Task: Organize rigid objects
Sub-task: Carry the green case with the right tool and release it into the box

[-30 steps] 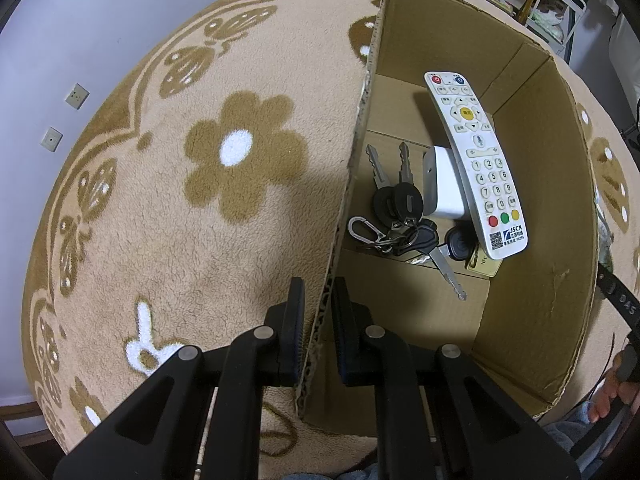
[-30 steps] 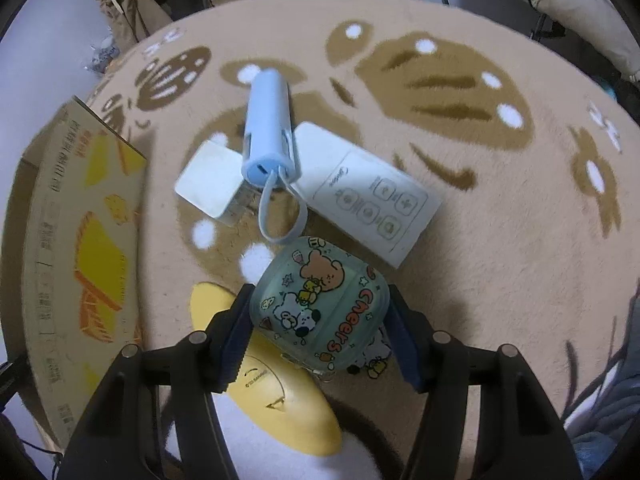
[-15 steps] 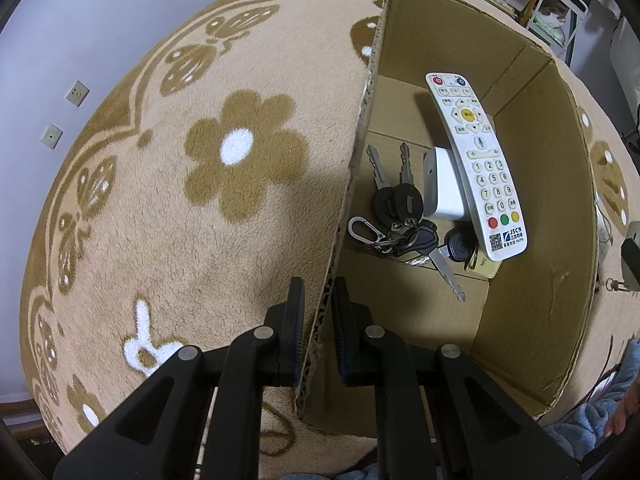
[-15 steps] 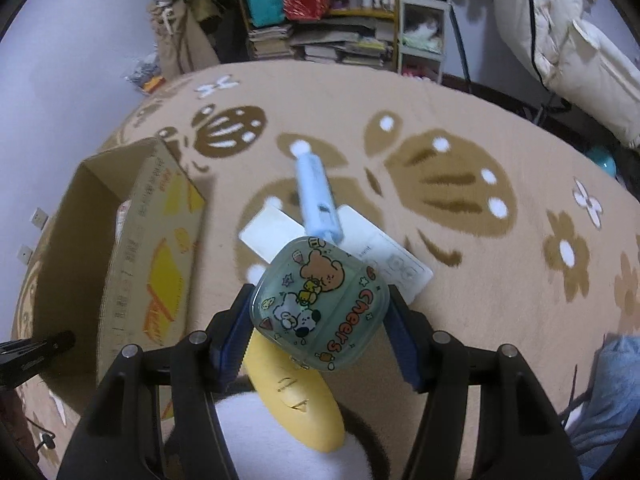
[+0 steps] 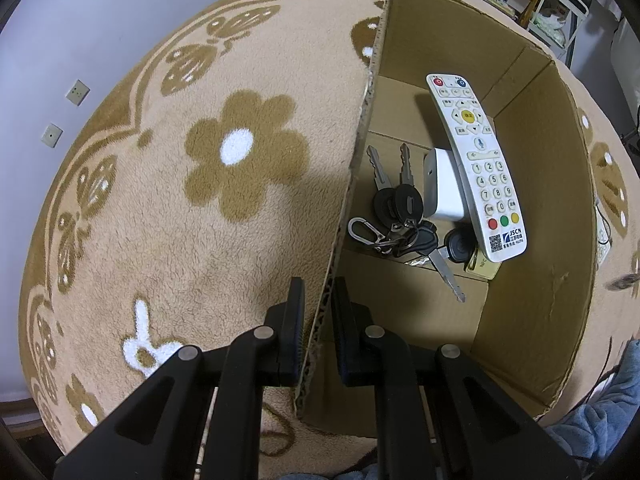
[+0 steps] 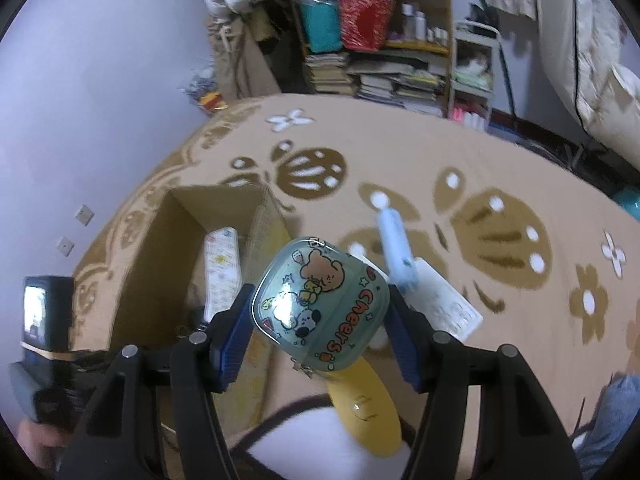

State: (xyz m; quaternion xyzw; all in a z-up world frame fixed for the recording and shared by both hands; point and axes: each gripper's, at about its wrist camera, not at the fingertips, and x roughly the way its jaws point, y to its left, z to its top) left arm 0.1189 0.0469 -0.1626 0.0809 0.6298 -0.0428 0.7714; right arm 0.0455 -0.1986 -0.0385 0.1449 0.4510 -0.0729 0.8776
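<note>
Carpeted floor [image 6: 500, 160]: my right tongs [image 6: 316, 320] clamp a glossy, slippery case [image 6: 320, 304] by its sides; left tongs [image 5: 318, 320] pinch the box [image 5: 360, 160] wall.

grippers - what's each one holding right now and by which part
The right gripper holds the green cartoon case by its two opposite sides. The left gripper straddles the cardboard box's near side wall at its top edge, one finger on each face.
</note>
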